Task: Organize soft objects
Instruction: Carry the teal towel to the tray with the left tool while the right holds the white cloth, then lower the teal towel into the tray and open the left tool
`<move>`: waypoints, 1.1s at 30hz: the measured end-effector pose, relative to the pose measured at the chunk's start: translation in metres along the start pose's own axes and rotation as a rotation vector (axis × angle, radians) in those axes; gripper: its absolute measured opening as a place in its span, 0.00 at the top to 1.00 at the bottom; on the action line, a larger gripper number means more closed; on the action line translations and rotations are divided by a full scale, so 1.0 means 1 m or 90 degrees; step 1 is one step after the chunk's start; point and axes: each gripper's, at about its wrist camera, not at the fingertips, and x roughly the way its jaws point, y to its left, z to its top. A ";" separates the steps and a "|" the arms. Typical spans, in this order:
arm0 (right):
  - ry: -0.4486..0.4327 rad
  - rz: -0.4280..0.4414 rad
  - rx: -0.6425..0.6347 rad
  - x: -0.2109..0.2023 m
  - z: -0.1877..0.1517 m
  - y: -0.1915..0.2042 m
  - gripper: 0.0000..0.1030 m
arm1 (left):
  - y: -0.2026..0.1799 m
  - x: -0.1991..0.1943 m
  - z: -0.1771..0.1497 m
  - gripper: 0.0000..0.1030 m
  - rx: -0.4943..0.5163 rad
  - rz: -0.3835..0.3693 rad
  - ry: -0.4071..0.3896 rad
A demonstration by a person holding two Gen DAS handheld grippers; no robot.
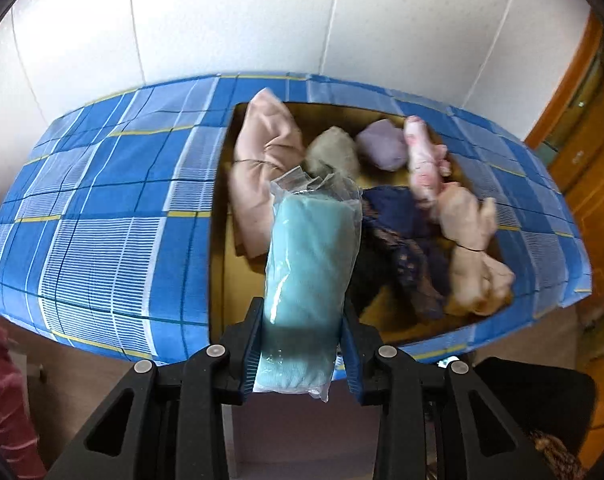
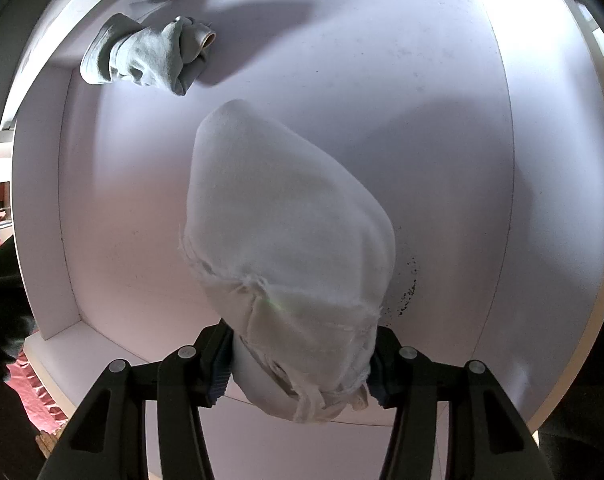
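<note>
Now, risks first. Right wrist view: white compartment [image 2: 481,160] fills the frame, walls and floor bare save one grey-green sock bundle [image 2: 150,60] at 10 o'clock near the back corner. Right gripper [image 2: 302,364] pinches a white cloth bundle [image 2: 286,240] at its frayed lower end; the bulk stands out forward of the fingers toward 12 o'clock. Judged: with the hold so near one end, the loose wrap could unroll on release, or the frayed threads could snag a pad and drag the bundle back out.

Left wrist view: blue plaid cloth [image 1: 102,220] covers a surface, and a cardboard box [image 1: 222,272] sits on it, holding pink, beige, lilac, navy and floral clothing in a loose heap. Left gripper [image 1: 302,344] is clamped on a teal cloth roll in clear plastic [image 1: 309,260], held above the box's near edge, pointing toward 12. Judged: slick film may slip between the pads; a slack plastic tail at 12 o'clock might catch on the heap.
</note>
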 end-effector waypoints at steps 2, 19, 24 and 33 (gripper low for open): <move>0.000 0.000 -0.002 0.000 0.000 0.001 0.48 | -0.001 0.009 0.001 0.65 0.002 0.013 0.005; 0.001 -0.002 -0.003 -0.003 -0.001 0.005 0.48 | 0.001 0.045 0.010 0.65 0.004 0.061 0.018; 0.001 -0.002 -0.003 -0.003 -0.002 0.006 0.48 | 0.001 0.055 0.009 0.65 0.005 0.074 0.027; 0.001 -0.002 -0.004 -0.012 -0.003 0.008 0.48 | 0.009 0.034 0.002 0.52 -0.026 0.063 -0.015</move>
